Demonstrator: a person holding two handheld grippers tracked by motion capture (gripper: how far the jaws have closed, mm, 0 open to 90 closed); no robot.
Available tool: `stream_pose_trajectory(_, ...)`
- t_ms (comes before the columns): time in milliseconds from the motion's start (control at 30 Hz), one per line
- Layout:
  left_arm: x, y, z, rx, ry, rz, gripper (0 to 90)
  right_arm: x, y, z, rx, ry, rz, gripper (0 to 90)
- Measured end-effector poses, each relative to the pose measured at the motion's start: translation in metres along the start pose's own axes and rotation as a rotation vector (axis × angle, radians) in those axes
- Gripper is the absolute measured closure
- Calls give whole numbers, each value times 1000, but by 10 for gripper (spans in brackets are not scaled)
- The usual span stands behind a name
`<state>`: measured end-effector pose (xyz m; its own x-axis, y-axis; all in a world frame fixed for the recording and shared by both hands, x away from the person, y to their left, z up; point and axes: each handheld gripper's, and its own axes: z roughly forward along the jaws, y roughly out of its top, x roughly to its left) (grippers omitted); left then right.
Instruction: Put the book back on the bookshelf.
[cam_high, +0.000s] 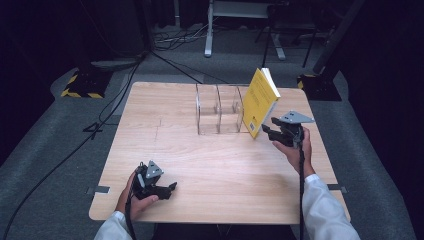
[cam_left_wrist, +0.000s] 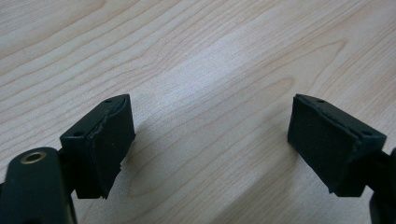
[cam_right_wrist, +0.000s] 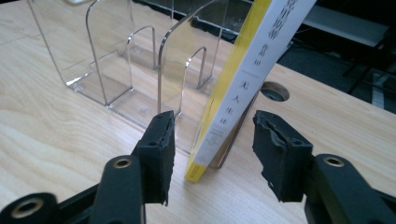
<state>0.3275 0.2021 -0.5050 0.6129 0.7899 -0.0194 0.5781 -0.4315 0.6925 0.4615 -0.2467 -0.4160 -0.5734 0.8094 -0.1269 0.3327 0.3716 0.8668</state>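
Right tool (cam_right_wrist: 212, 151): jaws apart, clear of the yellow book (cam_high: 259, 102), which leans unheld against the clear rack (cam_high: 218, 109) near the table's far right edge. Risk: book slides flat. Left tool (cam_left_wrist: 210, 144): open, empty.

A pale wooden table (cam_high: 200, 165) with rounded corners stands on grey carpet. Toward its far edge sits a clear plastic file rack (cam_high: 218, 110), its dividers upright. Right beside it a yellow book (cam_high: 260, 102) stands on its lower edge on the tabletop, tilted, leaning against the rack's right end. A round hole (cam_right_wrist: 274, 91) in the tabletop shows behind the book.
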Motion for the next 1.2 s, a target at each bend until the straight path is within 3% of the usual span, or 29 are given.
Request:
stream_pose_trajectory(433, 0, 0, 0, -1, 1, 0, 154, 4, -7, -17, 43, 44, -48, 422)
stream_pose_trajectory(733, 0, 0, 0, -1, 1, 0, 154, 10, -11, -29, 97, 73, -130, 386)
stream_pose_trajectory(1200, 0, 0, 0, -1, 1, 0, 154, 19, -20, -49, 135, 94, -203, 342)
